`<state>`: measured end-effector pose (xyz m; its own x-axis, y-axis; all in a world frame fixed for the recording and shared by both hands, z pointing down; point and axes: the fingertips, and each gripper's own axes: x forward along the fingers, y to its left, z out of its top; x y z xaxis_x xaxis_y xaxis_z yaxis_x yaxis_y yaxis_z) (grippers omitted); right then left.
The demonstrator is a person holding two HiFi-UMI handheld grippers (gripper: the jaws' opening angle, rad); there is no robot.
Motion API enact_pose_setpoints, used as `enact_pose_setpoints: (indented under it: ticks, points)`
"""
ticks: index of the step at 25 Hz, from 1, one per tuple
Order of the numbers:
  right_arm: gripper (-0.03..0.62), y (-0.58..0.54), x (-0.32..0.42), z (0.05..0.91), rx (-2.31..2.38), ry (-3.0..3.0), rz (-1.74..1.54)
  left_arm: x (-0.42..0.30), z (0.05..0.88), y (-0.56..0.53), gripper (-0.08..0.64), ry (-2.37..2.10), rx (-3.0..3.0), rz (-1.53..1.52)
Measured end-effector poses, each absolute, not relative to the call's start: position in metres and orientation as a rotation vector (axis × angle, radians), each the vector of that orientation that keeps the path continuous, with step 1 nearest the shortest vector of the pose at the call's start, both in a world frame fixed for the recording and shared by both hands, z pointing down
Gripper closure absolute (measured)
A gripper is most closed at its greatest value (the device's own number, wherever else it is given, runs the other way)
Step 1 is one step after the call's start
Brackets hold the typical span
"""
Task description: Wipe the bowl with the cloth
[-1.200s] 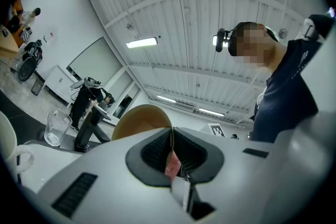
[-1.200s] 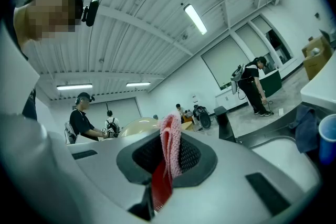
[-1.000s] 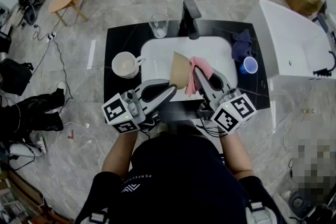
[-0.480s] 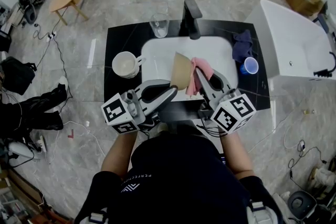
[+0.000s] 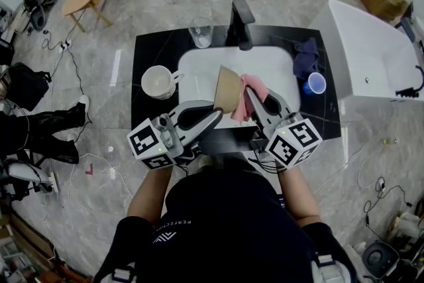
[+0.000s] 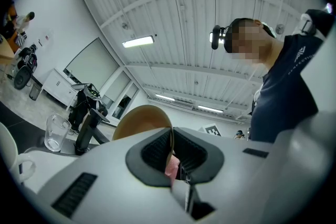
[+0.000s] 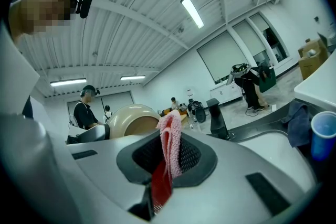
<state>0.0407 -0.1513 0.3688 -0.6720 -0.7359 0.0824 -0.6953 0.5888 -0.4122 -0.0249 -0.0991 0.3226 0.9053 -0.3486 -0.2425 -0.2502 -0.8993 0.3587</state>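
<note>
A tan bowl (image 5: 227,89) is held on edge over the white sink (image 5: 199,69), its rim pinched in my left gripper (image 5: 215,111), which is shut on it. In the left gripper view the bowl (image 6: 139,119) rises above the jaws. My right gripper (image 5: 248,95) is shut on a pink cloth (image 5: 248,91) that lies against the bowl's open side. The right gripper view shows the cloth (image 7: 170,144) clamped between the pads, with the bowl (image 7: 132,119) just left of it.
A black faucet (image 5: 241,23) stands behind the sink, a clear glass (image 5: 200,32) to its left. A white mug (image 5: 158,81) sits on the black counter (image 5: 149,50) at left; a blue cup (image 5: 316,82) and dark cloth (image 5: 305,56) at right. A white tub (image 5: 371,50) stands further right.
Both grippers, the bowl and the cloth stay almost where they were. Only people in the background have shifted.
</note>
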Motion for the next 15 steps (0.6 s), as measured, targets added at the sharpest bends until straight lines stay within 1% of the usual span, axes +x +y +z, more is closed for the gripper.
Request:
enact_pose_setpoints:
  ticks: [15]
  points:
    - [0.543, -0.1466, 0.0423, 0.3797, -1.261, 2.737, -0.686, -0.0307, 0.3208, -0.1008, 0.540, -0.501, 2.753, -0.443]
